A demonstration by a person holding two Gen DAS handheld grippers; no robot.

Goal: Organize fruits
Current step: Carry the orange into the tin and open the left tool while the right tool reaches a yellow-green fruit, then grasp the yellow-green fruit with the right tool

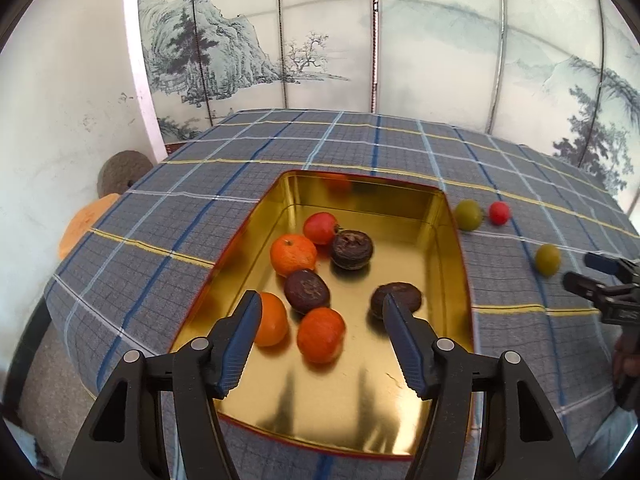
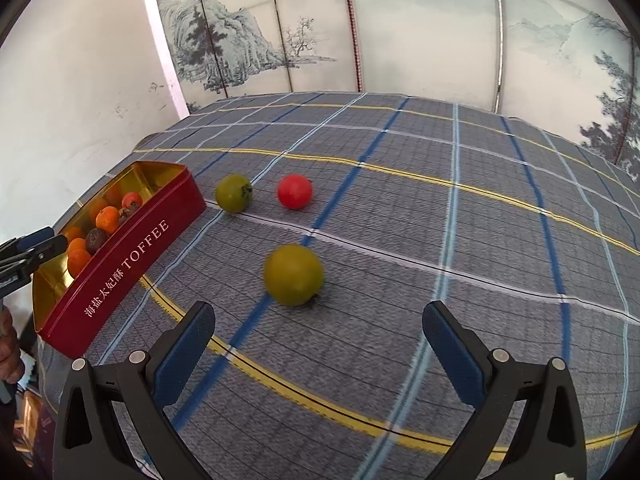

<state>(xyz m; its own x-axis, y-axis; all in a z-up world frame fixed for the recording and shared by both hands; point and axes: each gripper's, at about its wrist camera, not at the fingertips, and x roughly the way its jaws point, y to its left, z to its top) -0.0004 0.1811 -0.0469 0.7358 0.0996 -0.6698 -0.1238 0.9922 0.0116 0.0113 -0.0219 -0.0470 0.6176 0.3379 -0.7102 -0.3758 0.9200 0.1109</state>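
Left gripper [image 1: 320, 312] fingers parted, empty, above gold-lined red tin [image 2: 120, 256]. Right gripper [image 2: 320, 320] wide apart, empty, facing blurred green fruit [image 2: 293, 275].

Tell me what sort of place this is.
Probably a room in a home: a table under a plaid tablecloth, a folding screen painted with ink landscapes behind it, and a toffee tin holding fruit.

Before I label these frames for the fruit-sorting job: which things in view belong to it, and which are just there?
Part of the job:
- toffee tin, holding oranges, dark fruits and a red one
- near green fruit
- far green fruit
- red fruit on the cloth
- left gripper, right gripper

Just there:
- plaid tablecloth
- painted screen
- round objects beyond the table edge
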